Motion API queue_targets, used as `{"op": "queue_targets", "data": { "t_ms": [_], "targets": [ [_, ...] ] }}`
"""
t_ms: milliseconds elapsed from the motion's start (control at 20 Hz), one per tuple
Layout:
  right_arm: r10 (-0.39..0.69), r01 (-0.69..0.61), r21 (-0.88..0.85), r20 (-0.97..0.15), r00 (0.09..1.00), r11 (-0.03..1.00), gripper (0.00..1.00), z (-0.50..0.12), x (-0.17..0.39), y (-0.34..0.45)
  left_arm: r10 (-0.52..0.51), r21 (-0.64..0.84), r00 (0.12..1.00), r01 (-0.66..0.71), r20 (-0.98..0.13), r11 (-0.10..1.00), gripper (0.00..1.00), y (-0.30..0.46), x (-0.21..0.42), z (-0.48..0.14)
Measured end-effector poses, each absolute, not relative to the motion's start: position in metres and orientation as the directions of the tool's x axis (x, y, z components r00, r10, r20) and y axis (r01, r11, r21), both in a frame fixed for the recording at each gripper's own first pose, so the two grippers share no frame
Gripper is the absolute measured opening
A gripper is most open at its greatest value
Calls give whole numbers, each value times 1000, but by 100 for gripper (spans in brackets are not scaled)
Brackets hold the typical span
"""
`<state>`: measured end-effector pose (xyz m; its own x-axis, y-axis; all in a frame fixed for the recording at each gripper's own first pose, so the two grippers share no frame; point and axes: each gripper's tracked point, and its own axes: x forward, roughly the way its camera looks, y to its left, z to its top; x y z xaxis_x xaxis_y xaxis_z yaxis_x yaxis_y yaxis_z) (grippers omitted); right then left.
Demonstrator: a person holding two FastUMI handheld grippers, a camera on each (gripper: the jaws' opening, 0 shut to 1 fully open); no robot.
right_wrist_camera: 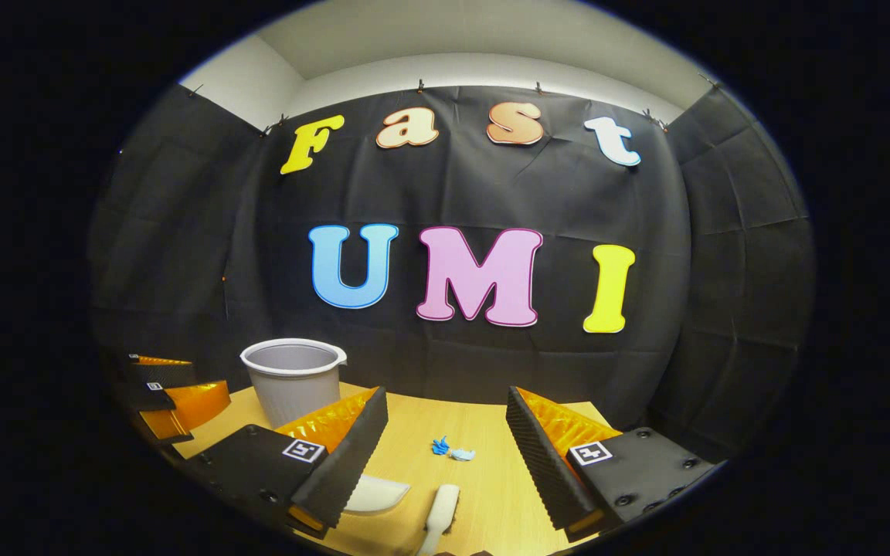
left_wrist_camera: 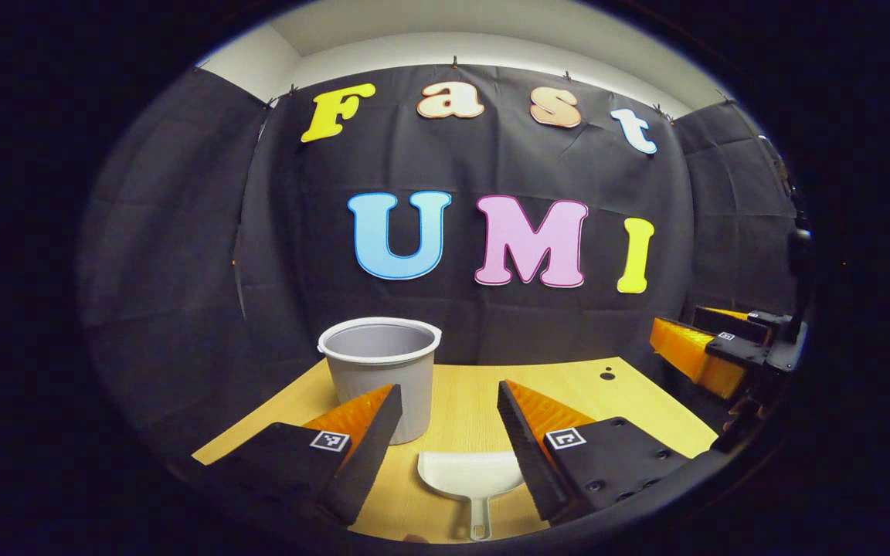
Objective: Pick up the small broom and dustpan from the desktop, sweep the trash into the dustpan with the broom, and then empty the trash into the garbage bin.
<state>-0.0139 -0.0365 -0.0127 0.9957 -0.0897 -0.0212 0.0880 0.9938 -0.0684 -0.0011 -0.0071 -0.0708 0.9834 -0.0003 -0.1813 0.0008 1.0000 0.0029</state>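
**Both tools open above the worktop, nothing picked up**

I have the left tool (left_wrist_camera: 449,432) hovering with its fingers spread wide and empty, the white plastic dustpan (left_wrist_camera: 470,479) lying flat on the pale wooden worktop (left_wrist_camera: 615,401) right below the gap, handle toward me. The right tool (right_wrist_camera: 445,455) is just as wide open and empty; beneath it lies what I take to be the white broom (right_wrist_camera: 441,513), though only its handle end is clear. The small blue scraps of trash (right_wrist_camera: 451,451) sit farther on, and the grey plastic garbage bin (left_wrist_camera: 383,371) stands at the back left. My worry is the flat dustpan handle: a shallow approach could push it away rather than clamp it. The bin is close enough to the left tool to be knocked.
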Motion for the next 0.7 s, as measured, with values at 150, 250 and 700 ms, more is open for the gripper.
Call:
{"op": "queue_targets", "data": {
  "t_ms": [150,250,700],
  "targets": [
    [-85,82,-63,-42,996,995,97,-17,-19,-37,-29,31,977,37,-210,999,75,-20,8,-85],
    [-77,73,-74,-47,996,995,98,-19,-22,-36,-44,49,970,58,-241,997,75,-27,15,-99],
    [-106,100,-63,-96,990,993,98,-36,-25,-67,-85,37,777,138,-623,990,77,-42,2,-242]
  ]
}}
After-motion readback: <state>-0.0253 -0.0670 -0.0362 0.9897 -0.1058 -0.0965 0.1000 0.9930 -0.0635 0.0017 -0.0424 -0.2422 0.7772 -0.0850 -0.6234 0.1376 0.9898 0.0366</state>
